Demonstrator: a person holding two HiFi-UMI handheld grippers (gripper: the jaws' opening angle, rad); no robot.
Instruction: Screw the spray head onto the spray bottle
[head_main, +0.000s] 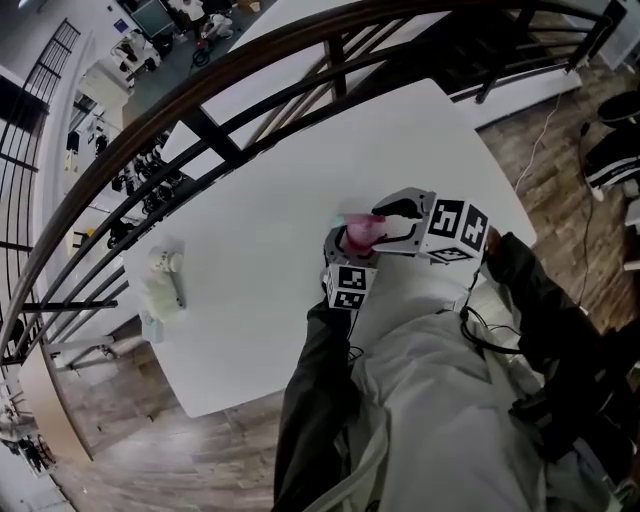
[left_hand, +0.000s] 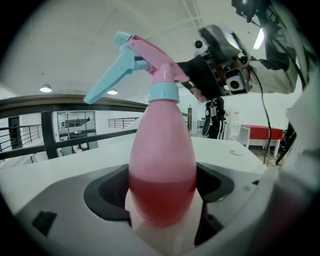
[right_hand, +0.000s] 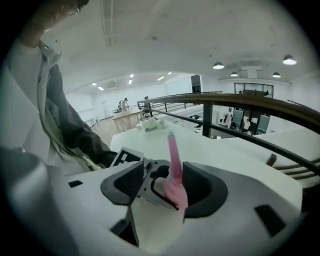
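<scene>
left gripper (left_hand: 162, 187): clamped on the bottle (left_hand: 162, 165); both dark pads press the lower belly of it, one on each side

bottle: pink, see-through; red liquid fills the lower part; body stands out along the left gripper's jaws, neck away from them

spray head (left_hand: 150, 60): pink, with a light blue trigger (left_hand: 107, 80) and a light blue collar (left_hand: 163, 91); collar sits on the bottle neck; how far it is screwed down cannot be told

right gripper (right_hand: 167, 185): jaws spread partway; spray head stands between them, lying against the right-hand pad (right_hand: 197, 187); a clear gap on the other side, so no pinch on it; part of the left gripper shows in that gap

right gripper, seen from the left gripper view: comes in from the right at the back of the spray head, one fingertip touching or just beside it

place: both grippers meet over the near right part of the white table (head_main: 290, 170), close to the person's body; bottle between them

elsewhere on table: a small white object (head_main: 162, 285) at the left edge, well apart from the grippers; too blurred to name

beyond table: dark curved railing (head_main: 200, 85) along the far side
</scene>
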